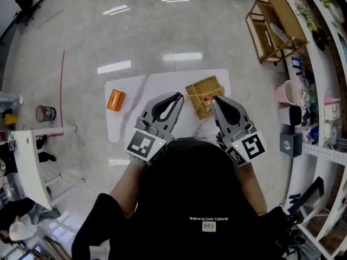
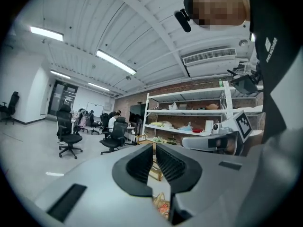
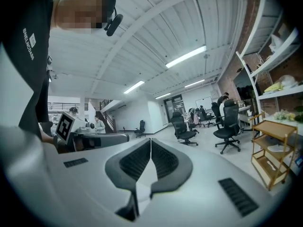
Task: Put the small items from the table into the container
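Note:
On the white table (image 1: 130, 124) a woven basket (image 1: 201, 88) stands at the far right with small items in it. An orange box (image 1: 115, 99) lies at the table's left edge. Both grippers are lifted off the table in front of my chest and point level into the room. The left gripper (image 1: 179, 96) has its jaws together with nothing between them; in its own view the left gripper (image 2: 155, 145) looks over the basket (image 2: 161, 205) far below. Just near of the basket, the right gripper (image 1: 214, 99) is also empty, and the right gripper view shows the right gripper (image 3: 150, 141) with its tips meeting.
A wooden cart (image 1: 276, 26) stands at the far right, with a pink bin (image 1: 286, 92) and shelving along the right wall. A small bucket (image 1: 46, 113) and another white table (image 1: 30, 167) are to the left. Office chairs (image 2: 70, 138) stand across the room.

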Tool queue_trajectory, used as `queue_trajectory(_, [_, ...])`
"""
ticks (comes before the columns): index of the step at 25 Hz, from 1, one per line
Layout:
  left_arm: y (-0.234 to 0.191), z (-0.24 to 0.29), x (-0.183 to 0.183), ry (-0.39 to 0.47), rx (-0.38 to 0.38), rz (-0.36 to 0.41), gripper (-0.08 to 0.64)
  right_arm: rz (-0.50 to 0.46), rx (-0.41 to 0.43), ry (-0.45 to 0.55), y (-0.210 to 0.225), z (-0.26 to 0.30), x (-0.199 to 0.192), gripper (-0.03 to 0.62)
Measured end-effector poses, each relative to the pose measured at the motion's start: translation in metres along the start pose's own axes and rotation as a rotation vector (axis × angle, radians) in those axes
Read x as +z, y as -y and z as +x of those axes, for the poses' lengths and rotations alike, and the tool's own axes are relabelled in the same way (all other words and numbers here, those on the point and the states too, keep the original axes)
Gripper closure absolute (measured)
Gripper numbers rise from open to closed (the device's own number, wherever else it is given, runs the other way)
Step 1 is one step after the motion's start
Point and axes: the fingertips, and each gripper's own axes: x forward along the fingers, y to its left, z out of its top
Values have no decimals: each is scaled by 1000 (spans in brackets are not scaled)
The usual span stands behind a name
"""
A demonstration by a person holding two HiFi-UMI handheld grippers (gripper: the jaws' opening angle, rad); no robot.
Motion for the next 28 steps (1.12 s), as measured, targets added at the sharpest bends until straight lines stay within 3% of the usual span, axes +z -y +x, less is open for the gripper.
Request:
queue_trajectory(6, [-8,-3,-2,-7,23,37,540,6,16,-7,-1,11,-3,581])
queue_trajectory(11, [-15,-3,-7,13,12,-64,540,8,12,-18,0,11,-7,581])
queue_trajectory(17, [-19,1,-15,-18,10,-63,540,16,-12,-30,4,6,-12,581])
queue_trajectory(24, [-17,18,-41,-111,6,-57,534,31,-64,-45,15,-9,-20,581])
queue_trajectory(28, [-19,27,-66,-185,12,-63,488,40,-108,-59,19,-24,-25,581])
